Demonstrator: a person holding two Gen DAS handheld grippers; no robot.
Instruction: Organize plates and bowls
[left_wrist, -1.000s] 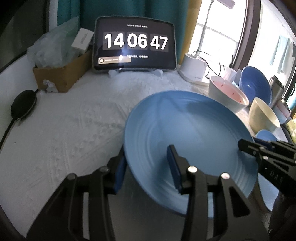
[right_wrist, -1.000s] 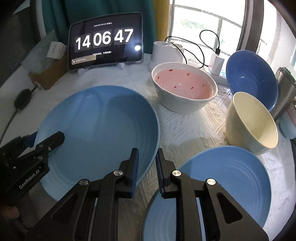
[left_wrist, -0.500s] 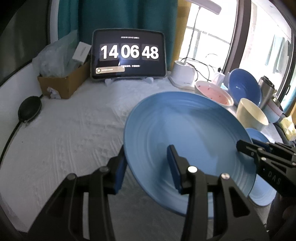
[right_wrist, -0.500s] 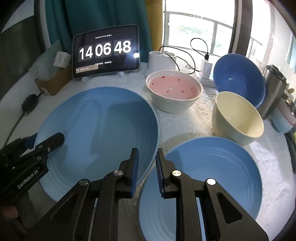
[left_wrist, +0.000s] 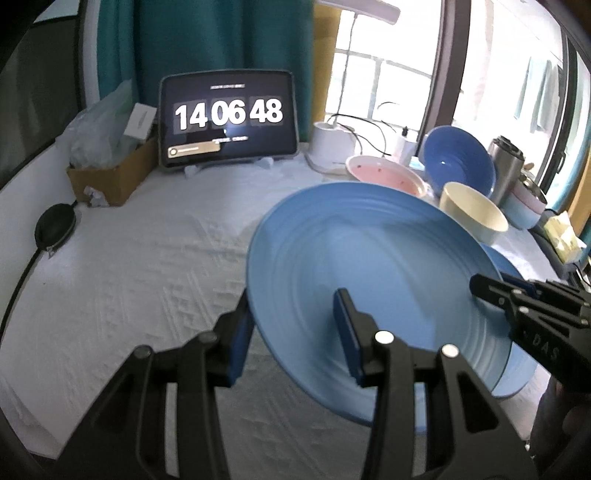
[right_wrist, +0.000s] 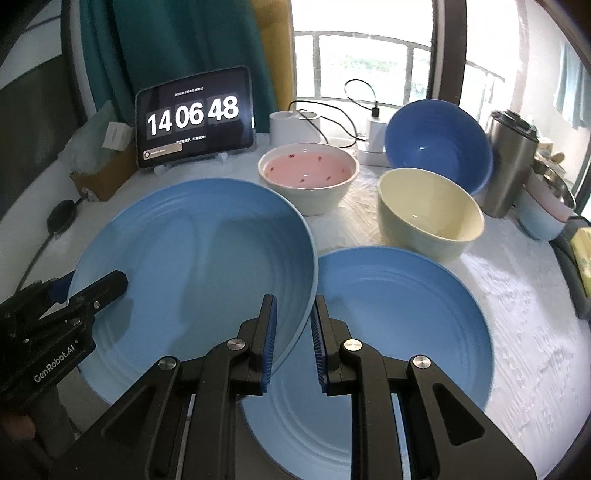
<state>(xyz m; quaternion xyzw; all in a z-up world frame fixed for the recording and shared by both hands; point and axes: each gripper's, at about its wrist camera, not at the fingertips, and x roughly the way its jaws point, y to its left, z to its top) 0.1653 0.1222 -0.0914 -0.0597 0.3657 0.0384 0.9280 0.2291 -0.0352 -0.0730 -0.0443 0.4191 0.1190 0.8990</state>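
Observation:
A large light-blue plate (left_wrist: 373, 273) (right_wrist: 199, 258) is held in the air between both grippers. My left gripper (left_wrist: 291, 332) is shut on its left rim; it shows in the right wrist view (right_wrist: 88, 291). My right gripper (right_wrist: 293, 339) is shut on its right rim and shows in the left wrist view (left_wrist: 491, 291). A second light-blue plate (right_wrist: 399, 317) lies on the white tablecloth under and right of the held one. Behind stand a pink-lined bowl (right_wrist: 308, 177), a cream bowl (right_wrist: 430, 214) and a tilted dark-blue bowl (right_wrist: 437, 140).
A tablet clock (right_wrist: 194, 118) stands at the back. A cardboard box with bags (left_wrist: 110, 173) and a black pouch (left_wrist: 55, 229) sit at the left. A steel tumbler (right_wrist: 511, 162), a white charger stand (right_wrist: 295, 125) and stacked pastel bowls (right_wrist: 543, 214) crowd the right.
Both grippers have lifted the held plate higher above the table and carried it right, over the edge of the second plate. The grips have not changed.

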